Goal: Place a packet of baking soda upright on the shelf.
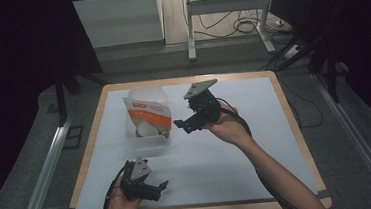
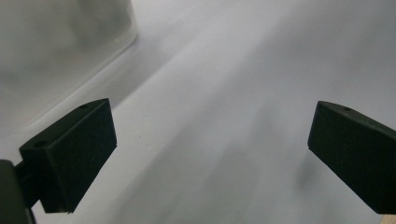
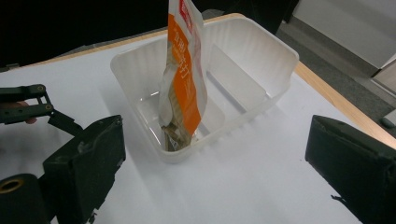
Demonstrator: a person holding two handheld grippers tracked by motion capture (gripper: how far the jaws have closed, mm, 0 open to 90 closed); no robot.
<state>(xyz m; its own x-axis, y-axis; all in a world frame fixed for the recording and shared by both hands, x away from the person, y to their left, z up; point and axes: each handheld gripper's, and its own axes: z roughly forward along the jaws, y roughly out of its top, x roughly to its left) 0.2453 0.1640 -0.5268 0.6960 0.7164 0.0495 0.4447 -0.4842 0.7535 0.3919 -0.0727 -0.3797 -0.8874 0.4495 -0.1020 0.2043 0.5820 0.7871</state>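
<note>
White plastic is what you are facing: a ribbed tub (image 3: 243, 88) is sitting on the white sheet (image 1: 227, 151) that is covering the table (image 1: 295, 126). An orange and white pouch (image 3: 184, 79) is standing upright inside the tub, leaning against its near wall. You are holding your right gripper (image 1: 181, 126) just beside the tub, on the side away from the table's left edge, with its jaws spread wide and pointing at the pouch, gripping nothing. You are holding your left gripper (image 1: 161, 187) well apart from the tub, nearer to you, low over the sheet; its jaws are also standing wide with nothing between them.
</note>
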